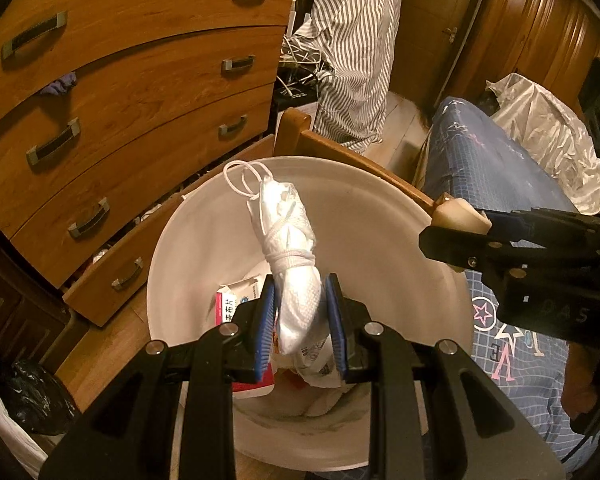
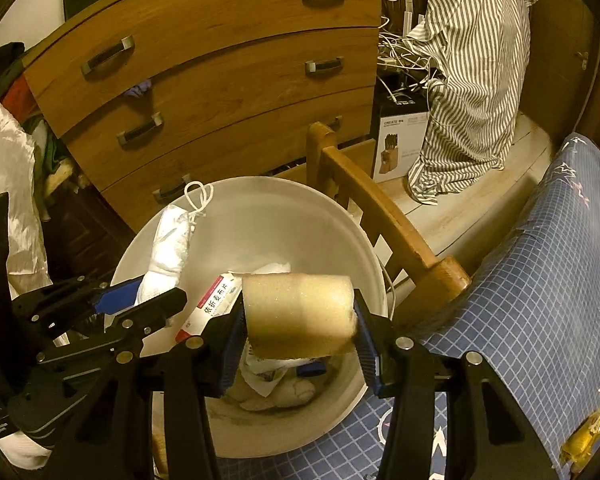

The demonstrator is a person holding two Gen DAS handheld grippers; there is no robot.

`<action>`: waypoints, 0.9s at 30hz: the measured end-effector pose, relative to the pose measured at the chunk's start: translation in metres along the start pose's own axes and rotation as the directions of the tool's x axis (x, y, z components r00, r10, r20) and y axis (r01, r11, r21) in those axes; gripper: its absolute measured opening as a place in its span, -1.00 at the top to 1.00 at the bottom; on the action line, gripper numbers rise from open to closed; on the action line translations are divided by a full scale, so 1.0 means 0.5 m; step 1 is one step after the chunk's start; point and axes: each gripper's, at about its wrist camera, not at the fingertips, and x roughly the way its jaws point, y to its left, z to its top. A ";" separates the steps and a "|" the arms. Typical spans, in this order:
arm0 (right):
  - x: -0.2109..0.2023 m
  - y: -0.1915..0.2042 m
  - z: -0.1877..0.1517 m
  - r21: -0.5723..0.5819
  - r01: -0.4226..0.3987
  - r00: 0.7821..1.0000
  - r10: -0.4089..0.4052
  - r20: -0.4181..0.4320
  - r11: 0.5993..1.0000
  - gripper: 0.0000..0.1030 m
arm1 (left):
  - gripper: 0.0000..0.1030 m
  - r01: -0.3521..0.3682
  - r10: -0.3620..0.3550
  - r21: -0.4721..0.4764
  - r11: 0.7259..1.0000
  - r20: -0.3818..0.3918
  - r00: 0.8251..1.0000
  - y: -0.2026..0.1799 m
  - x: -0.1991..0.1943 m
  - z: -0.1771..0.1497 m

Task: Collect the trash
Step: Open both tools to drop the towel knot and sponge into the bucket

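Observation:
A white round trash bin (image 1: 380,216) (image 2: 268,208) stands on the floor and holds a red-and-white medicine box (image 1: 230,306) (image 2: 212,300) and crumpled wrappers. My left gripper (image 1: 302,322) is shut on a rolled white face mask (image 1: 288,240), tied with its ear loops, and holds it over the bin's mouth; the mask also shows in the right wrist view (image 2: 168,244). My right gripper (image 2: 300,320) is shut on a yellowish foam sponge (image 2: 300,312) above the bin; the sponge also shows in the left wrist view (image 1: 460,216) at the bin's right rim.
A wooden chest of drawers (image 1: 132,92) (image 2: 228,80) stands behind the bin, its bottom drawer pulled out. A wooden bed frame (image 2: 384,216) and a blue patterned sheet (image 1: 496,168) (image 2: 540,280) lie right. A striped shirt (image 1: 352,48) hangs behind. A black bag (image 1: 36,396) sits at lower left.

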 end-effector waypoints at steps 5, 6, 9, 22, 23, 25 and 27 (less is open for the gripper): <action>-0.003 -0.003 -0.002 0.002 -0.003 1.000 0.003 0.003 1.000 0.02 | 0.55 -0.006 0.006 -0.003 1.000 -0.008 1.000 0.001 0.005 -0.001; -0.004 -0.004 -0.003 0.002 -0.004 1.000 0.004 0.004 1.000 0.02 | 0.55 -0.007 0.007 -0.003 1.000 -0.008 1.000 0.000 0.005 -0.001; -0.007 -0.005 -0.005 0.002 -0.005 1.000 0.005 0.006 1.000 0.02 | 0.55 -0.007 0.007 0.000 1.000 -0.010 1.000 -0.002 0.006 -0.001; -0.013 -0.008 -0.006 0.010 -0.016 1.000 0.016 0.014 1.000 -0.21 | 0.35 -0.031 0.030 -0.013 0.999 -0.015 0.999 0.014 0.009 0.001; -0.015 -0.011 -0.008 0.014 -0.022 1.000 0.022 0.017 1.000 -0.26 | 0.23 -0.036 0.036 -0.015 0.999 -0.013 0.999 0.018 0.009 0.000; -0.018 -0.013 -0.008 0.019 -0.023 1.000 0.023 0.021 1.000 -0.27 | 0.16 -0.041 0.040 -0.019 0.999 -0.011 0.999 0.022 0.007 -0.001; -0.022 -0.019 -0.011 0.028 -0.033 0.999 0.032 0.025 0.999 -0.27 | 0.14 -0.043 0.043 -0.023 0.999 -0.012 0.999 0.026 0.007 -0.001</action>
